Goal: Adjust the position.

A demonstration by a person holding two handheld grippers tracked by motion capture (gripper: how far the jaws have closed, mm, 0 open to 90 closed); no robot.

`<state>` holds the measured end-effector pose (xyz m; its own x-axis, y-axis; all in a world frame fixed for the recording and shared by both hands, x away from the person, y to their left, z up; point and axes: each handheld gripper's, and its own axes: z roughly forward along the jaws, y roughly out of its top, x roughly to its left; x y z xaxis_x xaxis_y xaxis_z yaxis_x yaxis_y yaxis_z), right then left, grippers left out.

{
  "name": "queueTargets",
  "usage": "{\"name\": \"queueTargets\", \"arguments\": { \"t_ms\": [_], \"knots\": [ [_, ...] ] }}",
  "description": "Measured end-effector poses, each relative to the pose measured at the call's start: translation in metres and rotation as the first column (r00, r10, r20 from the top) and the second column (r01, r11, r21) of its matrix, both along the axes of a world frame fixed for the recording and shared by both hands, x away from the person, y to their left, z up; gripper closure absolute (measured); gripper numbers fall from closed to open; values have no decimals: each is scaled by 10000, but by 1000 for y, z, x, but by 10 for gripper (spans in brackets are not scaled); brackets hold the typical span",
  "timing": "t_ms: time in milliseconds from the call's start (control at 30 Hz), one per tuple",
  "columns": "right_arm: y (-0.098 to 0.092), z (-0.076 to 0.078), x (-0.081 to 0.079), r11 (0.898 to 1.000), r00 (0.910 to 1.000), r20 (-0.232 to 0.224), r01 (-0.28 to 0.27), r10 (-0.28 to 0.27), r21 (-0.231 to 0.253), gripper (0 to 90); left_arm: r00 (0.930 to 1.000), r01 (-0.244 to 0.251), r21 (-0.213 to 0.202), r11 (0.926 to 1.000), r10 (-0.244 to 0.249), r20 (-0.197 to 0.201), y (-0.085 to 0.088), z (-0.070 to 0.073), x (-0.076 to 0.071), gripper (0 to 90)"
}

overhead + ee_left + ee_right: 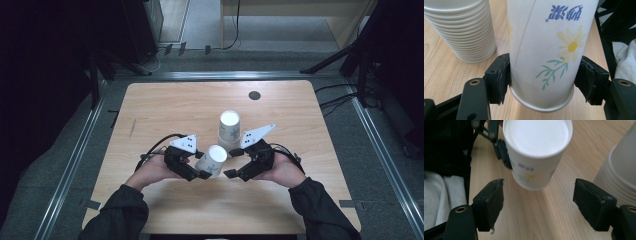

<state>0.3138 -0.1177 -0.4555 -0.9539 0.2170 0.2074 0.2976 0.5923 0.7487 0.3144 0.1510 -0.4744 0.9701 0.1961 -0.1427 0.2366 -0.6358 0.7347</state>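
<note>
The left gripper [196, 172] is clamped on a paper cup [212, 161], its two pads pressed to opposite sides of the cup's wall just above the rim; in the left gripper view the cup [549, 50] stands between the jaws with its printed daisy and blue lettering upside down, so it is held mouth toward the camera and base away. In the high view the cup lies tilted, its white base turned up and toward the right gripper [234, 165], which sits just beside it with jaws spread and nothing between them. The right gripper view bears this out: the cup [536, 152] floats beyond the open pads, apart from both, base facing the camera, with the left gripper's jaw gripping it from behind. A hand [150, 172] in a dark sleeve carries the left gripper and another hand [285, 172] the right. Just past the held cup stands a stack of cups [229, 130], upside down on the table [165, 110], close to the right gripper's grey plate; its ribbed rims show in the left gripper view [461, 30]. The table is pale wood with a small dark disc [254, 95] near its far edge. Beyond it lie grey floor, metal rails, cables and dark stands.
</note>
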Motion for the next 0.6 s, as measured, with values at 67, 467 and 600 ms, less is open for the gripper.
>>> {"name": "queueTargets", "arguments": {
  "t_ms": [67,467,600],
  "knots": [
    [-3,-3,-3,9998,9999,-17,126,-126,-142,253,10000,-31,352,9994,31,-7,1,3,3,332],
    [-10,-17,-10,9982,9992,82,389,-386,-452,262,9996,292,2134,9765,-273,-118,-1,22,13,330],
    [-9,-17,-10,9985,9991,136,414,-410,-357,264,9987,489,2232,9735,-443,-256,1,27,9,324]
  ]
}}
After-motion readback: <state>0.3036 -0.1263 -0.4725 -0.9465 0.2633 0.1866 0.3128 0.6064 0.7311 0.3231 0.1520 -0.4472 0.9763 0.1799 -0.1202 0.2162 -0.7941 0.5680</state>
